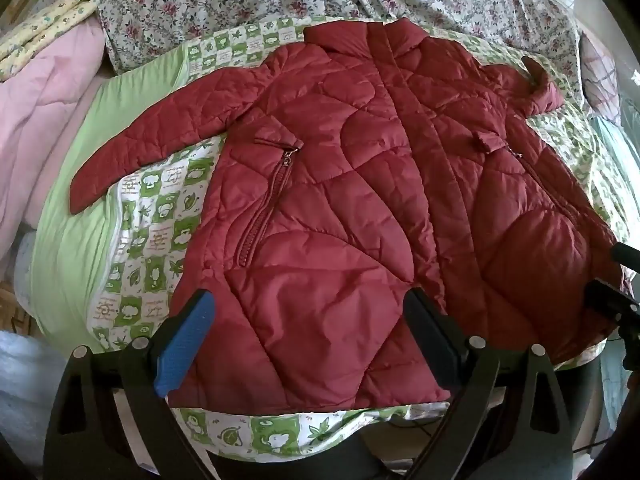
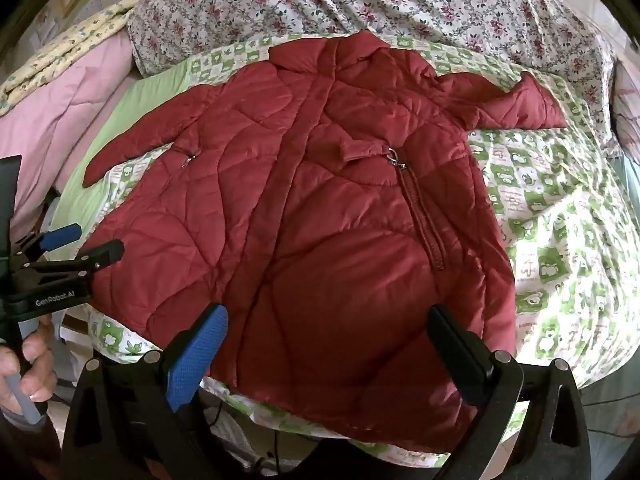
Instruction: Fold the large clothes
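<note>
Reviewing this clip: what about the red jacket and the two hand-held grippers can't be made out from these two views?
- Red jacket hem: left wrist view, middle covered by the left hand-held gripper; right wrist view, by the right hand-held gripper.
- Jacket's back: both views, it lies face up.
- Right sleeve cuff: folded, end unclear.
- Right hand-held gripper in left view: cut off by the edge.

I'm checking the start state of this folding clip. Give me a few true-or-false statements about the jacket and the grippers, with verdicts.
1. The jacket lies spread flat, front side up. True.
2. The left gripper is shut on the hem. False: its jaws are wide open, holding nothing.
3. The right gripper is open. True.
4. The jacket is blue. False: it is dark red.
5. The jacket lies on a green-and-white sheet. True.
6. Both sleeves are folded across the chest. False: the left sleeve and right sleeve stick outward.
</note>
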`<state>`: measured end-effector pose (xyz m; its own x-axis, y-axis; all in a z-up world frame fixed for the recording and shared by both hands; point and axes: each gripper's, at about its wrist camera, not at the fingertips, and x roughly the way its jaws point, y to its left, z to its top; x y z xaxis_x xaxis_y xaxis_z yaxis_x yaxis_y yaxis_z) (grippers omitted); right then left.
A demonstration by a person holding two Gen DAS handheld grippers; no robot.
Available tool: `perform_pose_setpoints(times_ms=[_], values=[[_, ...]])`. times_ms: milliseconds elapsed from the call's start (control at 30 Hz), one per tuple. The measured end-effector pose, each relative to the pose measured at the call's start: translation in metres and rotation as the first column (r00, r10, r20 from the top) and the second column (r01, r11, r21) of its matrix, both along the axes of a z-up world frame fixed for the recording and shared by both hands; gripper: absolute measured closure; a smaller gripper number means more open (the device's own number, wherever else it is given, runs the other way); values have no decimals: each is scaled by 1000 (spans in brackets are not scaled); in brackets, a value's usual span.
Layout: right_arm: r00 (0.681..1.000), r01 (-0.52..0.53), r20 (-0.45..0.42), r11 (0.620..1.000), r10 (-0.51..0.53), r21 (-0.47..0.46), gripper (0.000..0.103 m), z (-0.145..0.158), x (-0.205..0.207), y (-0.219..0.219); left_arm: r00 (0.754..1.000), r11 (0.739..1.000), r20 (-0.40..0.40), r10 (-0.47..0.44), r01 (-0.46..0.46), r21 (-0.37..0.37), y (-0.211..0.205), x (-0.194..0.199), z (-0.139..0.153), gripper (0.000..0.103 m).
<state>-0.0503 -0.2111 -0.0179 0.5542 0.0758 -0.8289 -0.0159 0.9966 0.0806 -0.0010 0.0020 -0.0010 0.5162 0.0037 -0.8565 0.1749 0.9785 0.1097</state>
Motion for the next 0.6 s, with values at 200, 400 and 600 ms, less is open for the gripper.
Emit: perform_pose_setpoints(times_ms=[200, 400, 600], values=[[1000, -8, 1, 1000, 8, -1, 3, 1, 0, -4, 1000, 1000, 3, 0, 0, -14, 1, 0, 0, 7], [1000, 4, 3, 1000, -4, -1, 3, 3, 0, 3, 1000, 1000, 1, 5, -5, -7, -2, 0, 0, 7], [1000, 1, 2, 1000, -1, 0, 3, 2, 1, 2, 1000, 1000, -2, 4, -4, -7, -2, 0, 0, 7]])
